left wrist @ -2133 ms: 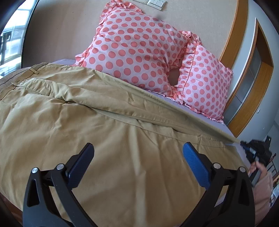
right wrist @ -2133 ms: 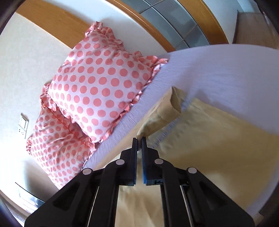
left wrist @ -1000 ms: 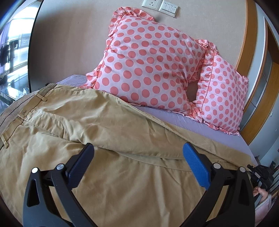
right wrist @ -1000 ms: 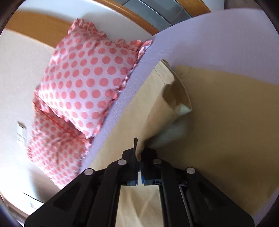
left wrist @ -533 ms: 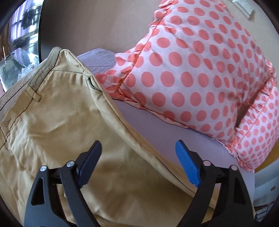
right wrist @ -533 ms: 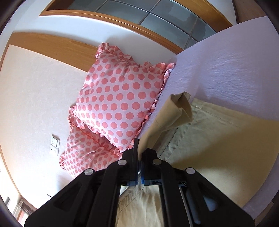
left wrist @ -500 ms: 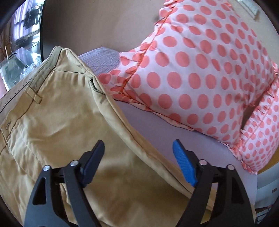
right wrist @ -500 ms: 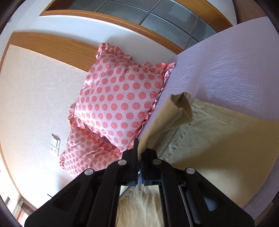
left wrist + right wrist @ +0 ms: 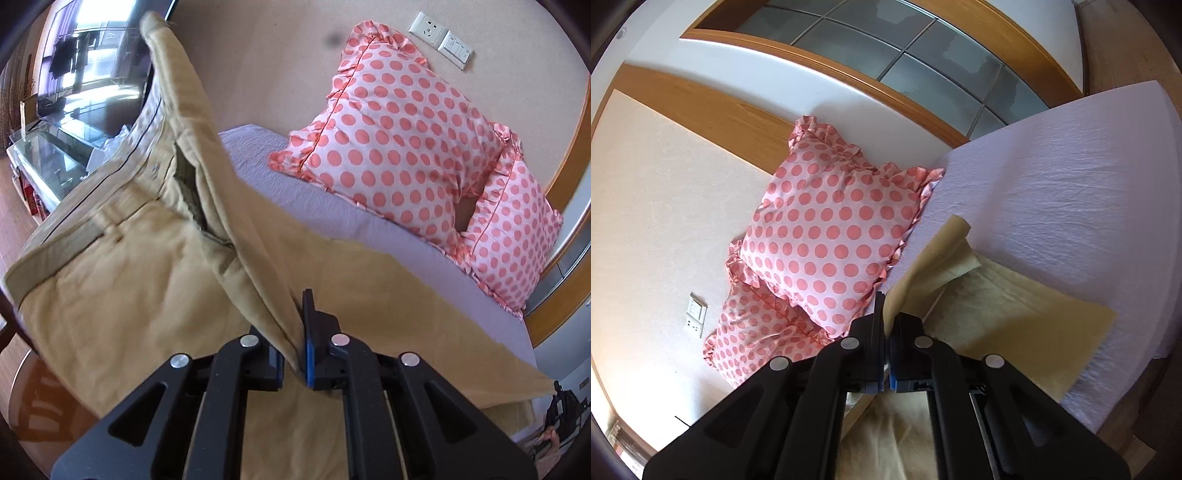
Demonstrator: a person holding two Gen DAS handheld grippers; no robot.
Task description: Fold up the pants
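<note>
Between left tongs (image 9: 295,343), clamped tight: raised edge of tan pants (image 9: 140,295) near waistband end. Right tongs (image 9: 886,332) likewise pinch lifted leg-hem end. Pants' long axis runs tongs to tongs across bed (image 9: 1071,177), lower layer spread flat beneath, pillows (image 9: 399,147) beyond far edge. Judgement: next fold needs both tongs moving together.

Tan pants (image 9: 122,295) spread on bed, waistband edge and leg hem lifted.
</note>
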